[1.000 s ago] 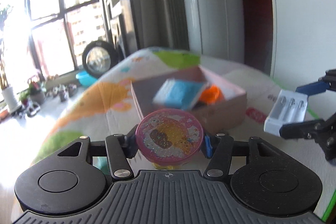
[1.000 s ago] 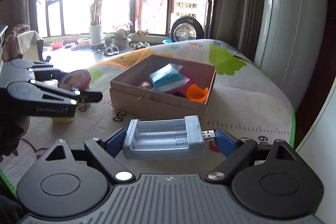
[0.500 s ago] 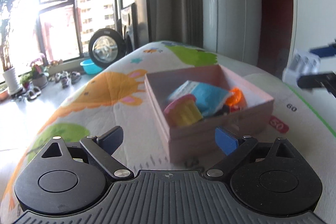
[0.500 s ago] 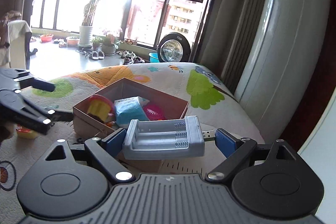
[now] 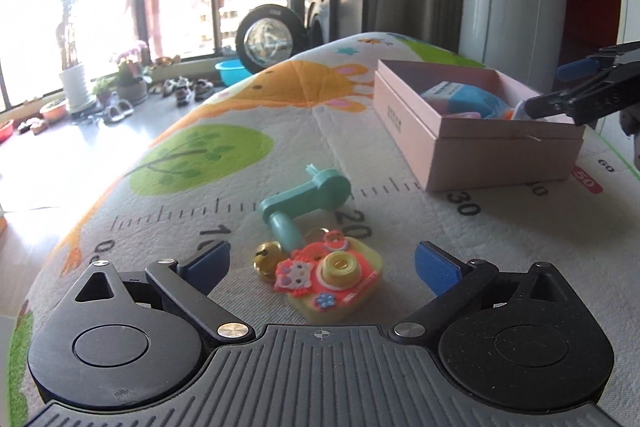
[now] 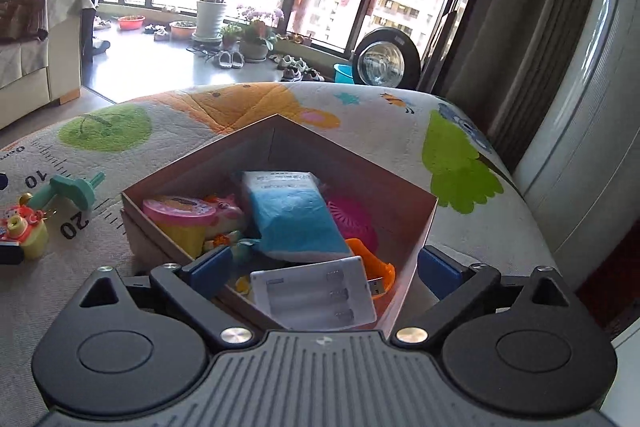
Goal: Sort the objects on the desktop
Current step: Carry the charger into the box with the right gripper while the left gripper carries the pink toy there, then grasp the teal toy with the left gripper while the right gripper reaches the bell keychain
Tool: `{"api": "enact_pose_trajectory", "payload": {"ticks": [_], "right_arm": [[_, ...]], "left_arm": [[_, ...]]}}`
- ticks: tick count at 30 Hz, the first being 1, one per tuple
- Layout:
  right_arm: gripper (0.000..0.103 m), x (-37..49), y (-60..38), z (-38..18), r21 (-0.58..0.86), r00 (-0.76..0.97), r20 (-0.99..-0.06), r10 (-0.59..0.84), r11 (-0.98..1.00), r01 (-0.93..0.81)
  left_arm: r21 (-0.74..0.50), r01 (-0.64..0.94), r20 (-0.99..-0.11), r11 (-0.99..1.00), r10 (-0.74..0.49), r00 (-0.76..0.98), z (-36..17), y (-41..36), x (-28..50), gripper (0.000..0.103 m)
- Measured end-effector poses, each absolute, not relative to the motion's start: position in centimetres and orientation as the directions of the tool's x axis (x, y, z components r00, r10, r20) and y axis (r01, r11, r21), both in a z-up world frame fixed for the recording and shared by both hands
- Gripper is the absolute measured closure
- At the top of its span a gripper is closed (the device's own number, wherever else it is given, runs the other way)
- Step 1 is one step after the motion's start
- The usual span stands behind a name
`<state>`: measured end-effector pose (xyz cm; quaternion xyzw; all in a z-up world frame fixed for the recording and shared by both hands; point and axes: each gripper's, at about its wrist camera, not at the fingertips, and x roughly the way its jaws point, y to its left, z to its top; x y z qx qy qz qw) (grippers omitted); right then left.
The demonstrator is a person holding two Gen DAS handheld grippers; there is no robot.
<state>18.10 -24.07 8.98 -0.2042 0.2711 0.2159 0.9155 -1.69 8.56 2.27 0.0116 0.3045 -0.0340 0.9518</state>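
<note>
The pink cardboard box (image 5: 448, 131) stands on the play mat; it also shows in the right wrist view (image 6: 404, 187). My left gripper (image 5: 322, 265) is open and empty, low over a yellow toy camera keychain (image 5: 332, 277) with a teal hand crank (image 5: 304, 203) just beyond. My right gripper (image 6: 320, 265) is open over the box's near corner. The white battery charger (image 6: 316, 293) lies loose inside the box beside a blue tissue pack (image 6: 292, 215), a pink round case (image 6: 184, 213) and an orange piece (image 6: 376, 265).
The mat (image 5: 224, 155) carries a printed ruler and curves down at its far and left edges. The right gripper's fingers (image 5: 580, 99) reach over the box in the left wrist view. A white appliance (image 6: 580, 131) stands at the right.
My left gripper dropped the pink round case into the box, then swung left and down over the keychain. My right gripper moved over the box, opened and let go of the charger.
</note>
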Motion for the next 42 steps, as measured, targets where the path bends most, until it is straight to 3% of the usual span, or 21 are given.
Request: {"api": "enact_pose_trajectory", "payload": {"ticks": [9, 15, 19, 23, 26, 28, 29, 35, 40, 42], "right_arm": [[0.003, 13.1, -20.4, 10.3, -0.177, 0.694, -0.566, 0.444, 0.757, -0.629], [0.003, 13.0, -15.5, 11.0, -0.009, 0.55, -0.585, 0.596, 0.673, -0.739], [0.012, 12.7, -12.9, 9.0, 0.011, 0.471, -0.652, 0.594, 0.629, -0.778], [0.014, 12.6, -12.2, 6.9, 0.081, 0.391, -0.702, 0.596, 0.612, -0.787], [0.026, 12.2, -11.7, 5.3, 0.111, 0.348, -0.728, 0.591, 0.602, -0.791], [0.042, 12.0, -11.6, 4.4, 0.115, 0.332, -0.743, 0.581, 0.6, -0.792], [0.043, 12.0, -11.7, 4.2, 0.116, 0.33, -0.747, 0.577, 0.601, -0.791], [0.046, 12.4, -16.7, 4.1, 0.108, 0.418, -0.738, 0.53, 0.704, -0.702], [0.046, 11.8, -22.6, 3.5, 0.056, 0.536, -0.736, 0.414, 0.826, -0.561], [0.041, 11.1, -24.3, 3.2, 0.018, 0.582, -0.727, 0.365, 0.857, -0.515]], "left_arm": [[-0.031, 0.169, -0.604, 0.985, -0.153, 0.782, 1.4, 7.0, -0.7, 0.001], [-0.055, 0.382, -0.592, 0.923, -0.338, 0.731, 1.3, 4.3, -2.6, 0.001], [0.011, 0.363, -0.586, 0.932, -0.288, 0.757, 1.6, 4.8, -3.8, 0.001], [0.023, 0.277, -0.602, 0.961, -0.208, 0.771, 1.7, 7.4, -4.1, 0.0], [0.028, 0.228, -0.624, 0.973, -0.161, 0.765, 1.6, 8.4, -4.0, 0.0], [0.031, 0.237, -0.634, 0.971, -0.164, 0.756, 1.5, 8.1, -4.1, 0.0], [0.035, 0.249, -0.636, 0.968, -0.171, 0.753, 1.5, 7.7, -4.1, 0.0], [0.042, 0.26, -0.635, 0.965, -0.176, 0.753, 1.7, 6.9, -3.3, 0.0], [-0.021, 0.137, -0.664, 0.99, -0.116, 0.739, 2.0, 8.0, -0.5, 0.0], [-0.063, 0.107, -0.673, 0.992, -0.121, 0.73, 2.2, 8.2, 0.8, 0.0]]}}
